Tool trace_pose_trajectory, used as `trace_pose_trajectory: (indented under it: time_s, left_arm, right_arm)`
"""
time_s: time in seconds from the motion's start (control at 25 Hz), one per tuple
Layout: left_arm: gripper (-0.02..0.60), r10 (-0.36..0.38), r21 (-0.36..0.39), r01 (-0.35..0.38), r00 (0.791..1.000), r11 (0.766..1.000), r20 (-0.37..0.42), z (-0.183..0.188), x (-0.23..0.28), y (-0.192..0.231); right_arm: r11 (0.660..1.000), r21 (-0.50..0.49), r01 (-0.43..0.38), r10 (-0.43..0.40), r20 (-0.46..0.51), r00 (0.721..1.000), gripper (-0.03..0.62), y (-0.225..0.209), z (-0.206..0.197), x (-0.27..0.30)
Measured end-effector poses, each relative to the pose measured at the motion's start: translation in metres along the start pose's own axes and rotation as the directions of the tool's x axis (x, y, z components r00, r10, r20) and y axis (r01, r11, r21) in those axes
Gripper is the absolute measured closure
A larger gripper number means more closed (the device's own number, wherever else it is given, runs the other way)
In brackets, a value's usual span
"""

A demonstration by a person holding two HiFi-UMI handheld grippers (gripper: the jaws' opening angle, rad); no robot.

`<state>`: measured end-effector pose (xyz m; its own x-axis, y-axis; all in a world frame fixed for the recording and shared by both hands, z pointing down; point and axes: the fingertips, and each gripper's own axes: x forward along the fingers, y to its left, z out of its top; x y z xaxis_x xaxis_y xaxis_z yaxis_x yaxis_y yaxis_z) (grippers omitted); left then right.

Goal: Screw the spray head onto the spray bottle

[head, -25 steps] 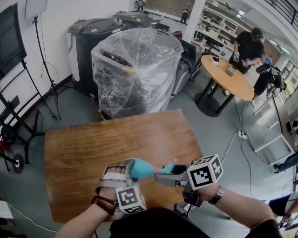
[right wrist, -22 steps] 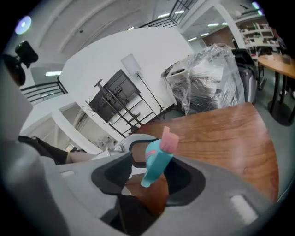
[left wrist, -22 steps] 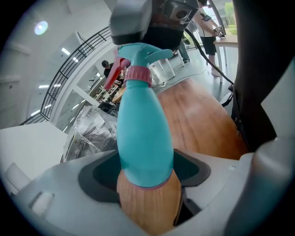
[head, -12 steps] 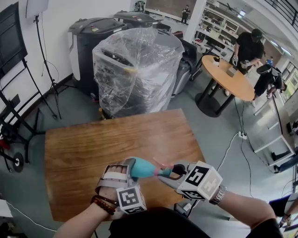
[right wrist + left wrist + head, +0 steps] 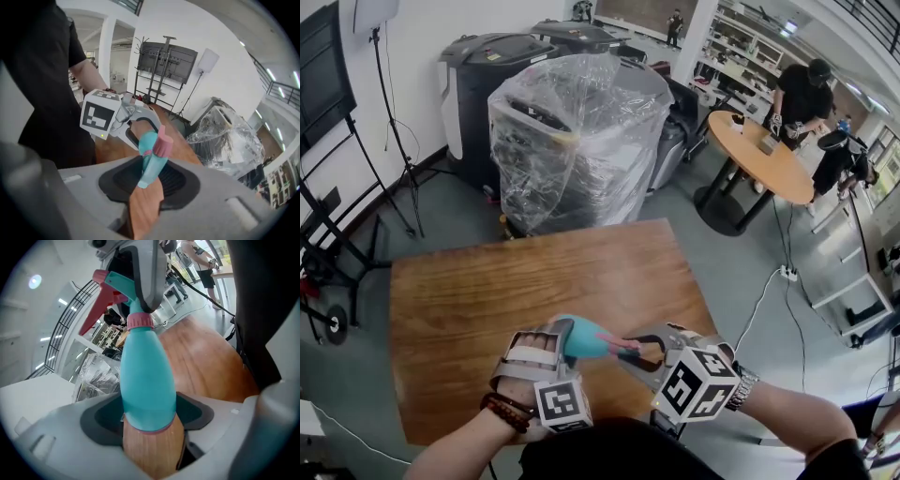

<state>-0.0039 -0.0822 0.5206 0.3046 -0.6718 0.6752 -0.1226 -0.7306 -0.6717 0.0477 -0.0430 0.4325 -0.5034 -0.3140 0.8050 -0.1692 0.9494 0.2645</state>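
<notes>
My right gripper (image 5: pixel 630 345) rolled, its jaws just closing on the spray head (image 5: pixel 151 166). My left gripper (image 5: pixel 561 345) clamps the spray bottle (image 5: pixel 145 376). Another tightening twist looks due.

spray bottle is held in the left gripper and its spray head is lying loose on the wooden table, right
No: the spray head is not on the wooden table. The left gripper view shows it on the neck of the spray bottle, which the left gripper holds; the right gripper has just been closing its jaws on the head.

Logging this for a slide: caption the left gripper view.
Left gripper clamps the teal spray bottle; right gripper, jaws just closed, grips its spray head.
</notes>
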Motion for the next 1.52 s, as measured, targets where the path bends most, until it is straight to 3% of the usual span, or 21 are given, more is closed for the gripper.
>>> trace_pose_trajectory:
  time_s: [0.08,0.16,0.2,0.24,0.28,0.32,0.4,0.44,0.48,0.56,0.6,0.72,0.88,1.0,1.08,1.16,1.28,1.36,1.4,1.44,1.52]
  left_arm:
    - [0.209,0.005,-0.011,-0.005,1.000,1.000,0.009,0.001,-0.002,0.002]
    - [0.210,0.022,-0.030,-0.021,1.000,0.999,0.016,0.002,-0.003,0.006]
    - [0.210,0.029,-0.038,-0.028,0.999,0.999,0.015,0.002,-0.003,0.007]
    - [0.212,0.033,-0.044,-0.033,0.999,0.998,0.012,0.002,-0.003,0.008]
    - [0.212,0.037,-0.050,-0.036,0.999,0.998,0.007,0.002,-0.003,0.010]
    - [0.212,0.040,-0.051,-0.040,0.999,0.998,-0.001,0.002,-0.004,0.011]
    - [0.212,0.052,-0.032,-0.053,0.998,0.998,-0.023,0.000,-0.001,0.011]
    - [0.210,0.058,-0.019,-0.059,0.998,0.998,-0.032,-0.002,0.002,0.010]
    - [0.212,0.056,-0.013,-0.057,0.998,0.998,-0.038,-0.003,0.004,0.007]
    - [0.210,0.033,-0.025,-0.034,0.999,0.999,-0.037,-0.005,0.008,0.001]
    - [0.210,0.023,-0.031,-0.024,0.999,0.999,-0.034,-0.006,0.010,-0.002]
    - [0.209,-0.008,-0.075,0.008,1.000,0.997,-0.006,-0.006,0.012,-0.009]
    - [0.209,-0.039,-0.163,0.046,0.998,0.986,0.044,-0.003,0.009,-0.007]
    - [0.209,-0.052,-0.210,0.064,0.997,0.976,0.062,-0.007,0.009,-0.004]
    - [0.209,-0.055,-0.209,0.068,0.996,0.975,0.066,-0.009,0.009,-0.004]
    - [0.209,-0.055,-0.207,0.069,0.996,0.976,0.072,-0.007,0.009,-0.006]
    - [0.209,-0.069,-0.270,0.095,0.992,0.958,0.107,-0.005,0.009,-0.006]
    - [0.209,-0.073,-0.313,0.109,0.989,0.943,0.125,-0.006,0.007,-0.004]
    - [0.209,-0.073,-0.327,0.113,0.989,0.938,0.132,-0.007,0.007,-0.002]
    - [0.209,-0.073,-0.339,0.117,0.988,0.934,0.138,-0.008,0.006,0.000]
    - [0.207,-0.074,-0.353,0.121,0.987,0.928,0.145,-0.009,0.005,0.002]
  right_arm:
    - [1.000,0.020,-0.002,0.002,0.016,1.000,0.497,-0.001,-0.001,0.000]
    - [0.970,0.236,-0.056,0.040,0.071,0.997,0.499,-0.008,0.002,-0.003]
    - [0.918,0.386,-0.096,0.055,0.116,0.992,0.499,-0.014,0.003,-0.005]
    - [0.834,0.533,-0.142,0.059,0.171,0.984,0.499,-0.018,0.003,-0.004]
    - [0.720,0.667,-0.195,0.053,0.227,0.972,0.499,-0.022,0.000,-0.002]
    - [0.573,0.780,-0.251,0.040,0.278,0.960,0.499,-0.025,-0.004,0.000]
    - [0.239,0.903,-0.357,0.005,0.367,0.930,0.497,-0.027,-0.013,0.006]
    - [0.116,0.913,-0.391,-0.010,0.395,0.919,0.497,-0.027,-0.016,0.009]
    - [0.046,0.912,-0.407,-0.020,0.409,0.912,0.497,-0.026,-0.018,0.011]
    - [0.006,0.909,-0.417,-0.022,0.417,0.909,0.495,-0.024,-0.019,0.013]
    - [0.006,0.906,-0.424,-0.016,0.424,0.906,0.494,-0.024,-0.017,0.013]
    - [0.025,0.890,-0.455,0.004,0.455,0.891,0.412,-0.022,-0.012,0.009]
    - [0.058,0.899,-0.434,0.020,0.434,0.901,0.376,-0.019,-0.018,0.000]
    - [0.070,0.861,-0.505,0.037,0.503,0.863,0.370,-0.013,-0.005,-0.006]
    - [0.082,0.849,-0.522,0.049,0.519,0.853,0.370,-0.009,-0.002,-0.008]
    - [0.111,0.853,-0.510,0.076,0.505,0.860,0.370,-0.006,-0.003,-0.008]
    - [0.172,0.843,-0.509,0.147,0.489,0.860,0.370,0.003,-0.003,-0.014]
    - [0.259,0.821,-0.508,0.200,0.469,0.860,0.370,0.011,-0.003,-0.022]
    - [0.330,0.800,-0.501,0.218,0.451,0.865,0.371,0.014,-0.002,-0.027]
    - [0.429,0.766,-0.479,0.224,0.423,0.878,0.372,0.015,0.000,-0.033]
    - [0.678,0.637,-0.367,0.176,0.344,0.922,0.376,0.007,0.007,-0.044]
